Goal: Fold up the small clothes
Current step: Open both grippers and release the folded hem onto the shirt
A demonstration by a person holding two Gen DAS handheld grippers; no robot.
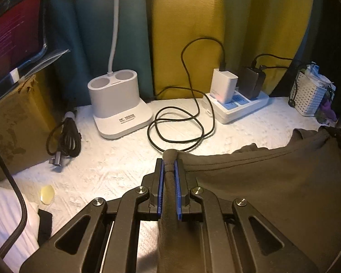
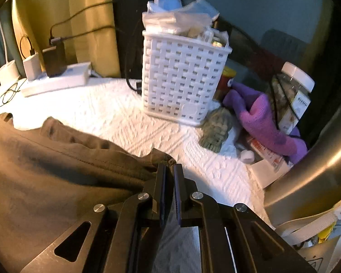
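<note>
Dark brown fabric forms the garment (image 1: 272, 182), which lies spread over the white textured cloth (image 1: 116, 166) covering the tabletop, between the two grippers. Left gripper (image 1: 169, 166): fingers clamped together on a bunched corner of the garment, with a fold of fabric protruding past the blue pads. Right gripper (image 2: 169, 170): fingers nearly together, pinching the opposite corner of the garment (image 2: 56, 163) at the tips. Behind the garment in the left wrist view stand a white lamp base (image 1: 118, 104), a coiled black cable (image 1: 177, 125) and a power strip (image 1: 241, 104) carrying two chargers. In the right wrist view, a white woven basket (image 2: 181, 79) stands near the garment, with a purple sock (image 2: 261, 118) and a jar (image 2: 291, 93) just beside the basket.
</note>
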